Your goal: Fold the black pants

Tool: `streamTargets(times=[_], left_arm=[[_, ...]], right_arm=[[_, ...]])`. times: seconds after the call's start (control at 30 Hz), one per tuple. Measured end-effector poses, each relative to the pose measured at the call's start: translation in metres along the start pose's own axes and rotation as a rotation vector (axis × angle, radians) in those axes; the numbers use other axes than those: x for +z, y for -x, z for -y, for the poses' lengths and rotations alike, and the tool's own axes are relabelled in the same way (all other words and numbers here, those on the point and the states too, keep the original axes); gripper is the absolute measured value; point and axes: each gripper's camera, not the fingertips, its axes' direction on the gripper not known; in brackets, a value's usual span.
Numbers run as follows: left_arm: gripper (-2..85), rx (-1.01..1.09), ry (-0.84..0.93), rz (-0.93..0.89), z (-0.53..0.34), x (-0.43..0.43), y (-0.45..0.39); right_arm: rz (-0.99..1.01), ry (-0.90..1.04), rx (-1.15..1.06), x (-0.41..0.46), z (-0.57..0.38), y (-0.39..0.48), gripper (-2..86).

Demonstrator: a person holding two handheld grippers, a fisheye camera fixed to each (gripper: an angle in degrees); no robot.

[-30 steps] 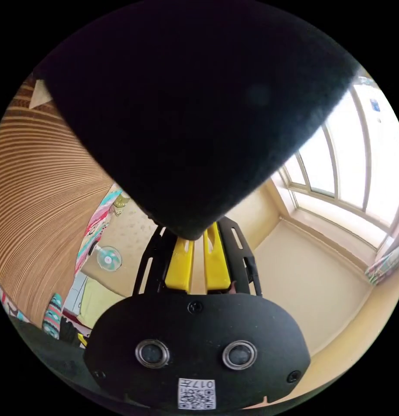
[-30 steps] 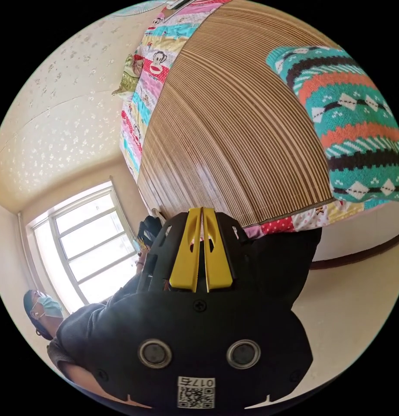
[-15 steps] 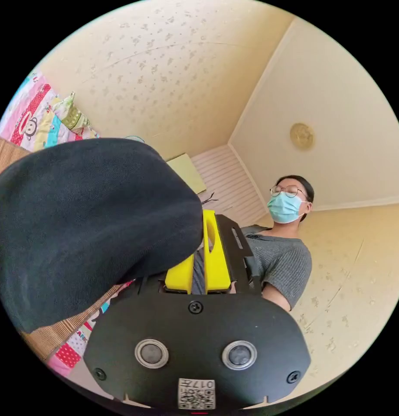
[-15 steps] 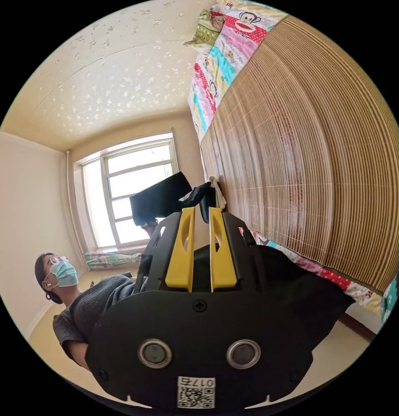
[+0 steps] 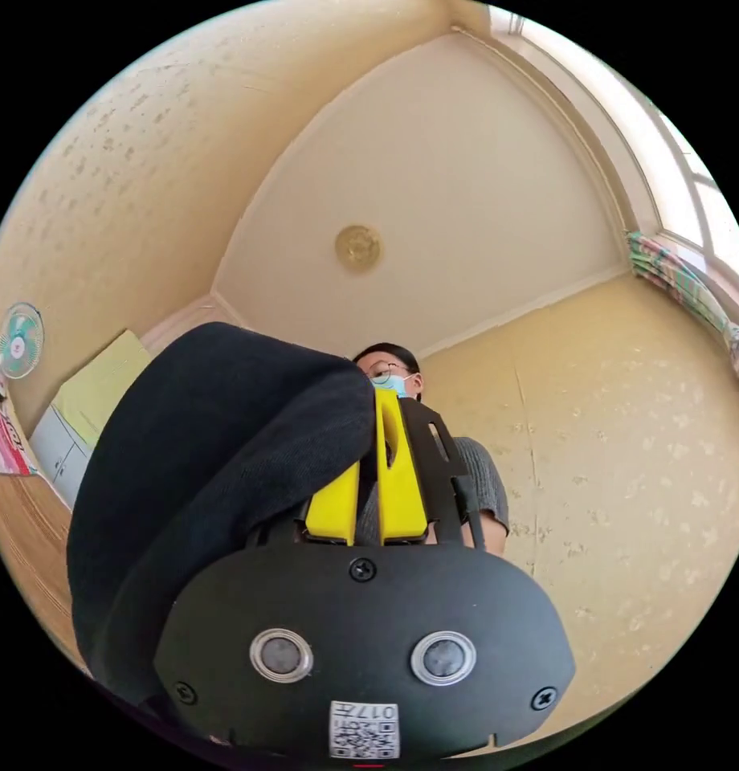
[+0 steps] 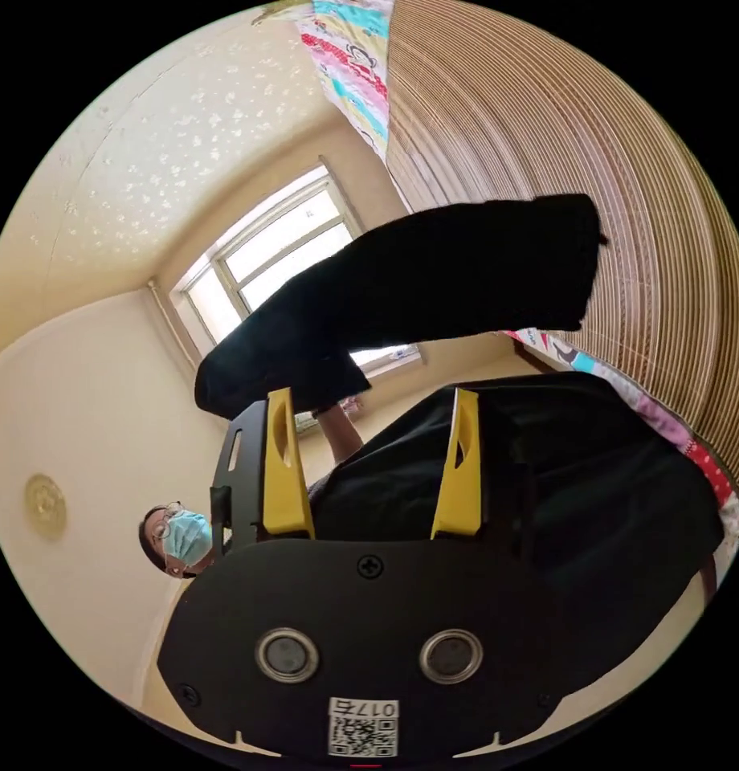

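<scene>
Left gripper view: pants draped over left gripper, person behind it. Right gripper view: pants lifted between window and bed mat; right gripper below.

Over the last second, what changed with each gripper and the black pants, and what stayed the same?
The right gripper opened its jaws wide, letting go of the black pants, which now hang in front of it. The left gripper stayed shut on the pants throughout, the cloth draped over it.

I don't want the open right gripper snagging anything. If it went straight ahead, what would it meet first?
Probably the black pants, hanging across the line just beyond the right gripper; depth is hard to judge.
</scene>
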Motion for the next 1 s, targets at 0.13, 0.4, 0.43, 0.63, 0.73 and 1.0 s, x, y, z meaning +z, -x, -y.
streamTargets(times=[0.13,0.4,0.43,0.63,0.73,1.0], left_arm=[[0.9,-0.088,0.298,-0.114,-0.026,0.083,0.060],[2.3,-0.133,0.885,-0.208,-0.092,0.209,0.115],[2.4,-0.082,0.879,-0.182,-0.093,0.206,0.113],[2.8,0.137,0.649,-0.181,-0.102,0.152,0.111],[2.9,0.238,0.563,-0.272,-0.119,0.126,0.117],[3.1,0.292,0.427,-0.433,-0.143,0.084,0.160]], right_arm=[[0.402,-0.156,-0.028,-0.023,0.004,-0.017,29.3],[0.601,-0.125,-0.220,-0.032,0.057,0.031,3.1],[0.571,-0.087,-0.229,-0.032,0.068,0.049,3.0],[0.187,0.023,-0.154,-0.025,0.088,0.107,5.4],[0.201,0.132,-0.014,0.002,0.091,0.079,10.8],[-0.054,0.403,0.209,0.088,0.081,0.005,23.4]])
